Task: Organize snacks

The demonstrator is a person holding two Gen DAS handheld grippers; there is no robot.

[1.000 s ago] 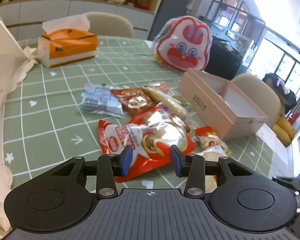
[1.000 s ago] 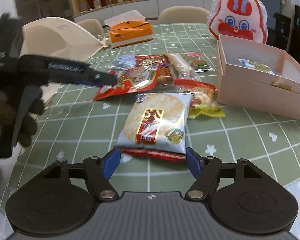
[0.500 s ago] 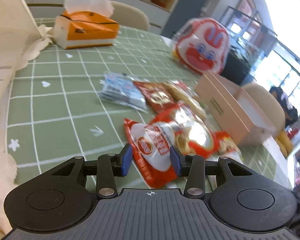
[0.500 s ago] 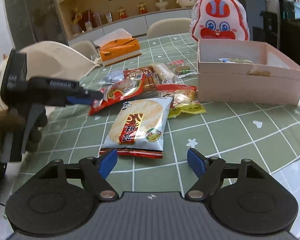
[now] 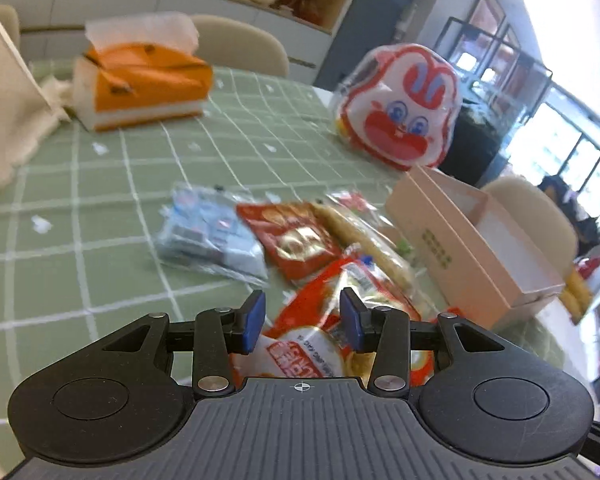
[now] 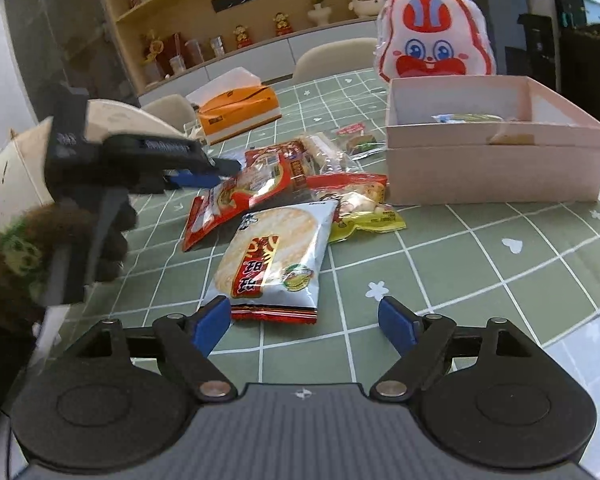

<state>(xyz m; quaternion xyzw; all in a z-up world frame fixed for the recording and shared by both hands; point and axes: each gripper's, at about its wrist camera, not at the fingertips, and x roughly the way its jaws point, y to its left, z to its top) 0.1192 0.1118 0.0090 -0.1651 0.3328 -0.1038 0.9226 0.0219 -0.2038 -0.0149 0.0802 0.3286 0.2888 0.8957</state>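
We take the open pale-pink cardboard box (image 6: 496,168) on the green grid-patterned tablecloth (image 6: 480,280) as our landmark. The left gripper (image 5: 302,322) stands part-open, its blue pads apart, over the near end of a large red foil snack bag (image 5: 320,352); we see the bag between the fingers but no pad pressing on it. From the right wrist view that same gripper (image 6: 204,174) reaches in from the left, tips over the red bag (image 6: 240,196), which lies left of the box. The right gripper (image 6: 304,320) holds nothing; its jaws have just been opening and stand wide, with the bottom edge of a silver-white rice cracker packet (image 6: 272,260) just ahead of the pads, nearer the left one. That packet lies in front of the box and to its left. A yellow-and-red small wrapper (image 6: 360,208) sits between packet and box, touching the packet's upper corner. Behind the box stands a red-and-white rabbit-face plastic bag (image 6: 434,36). Well left of the box, further back, sits an orange tissue box (image 6: 240,110). Inside the box we see a light wrapped item (image 6: 468,119), too small to identify.
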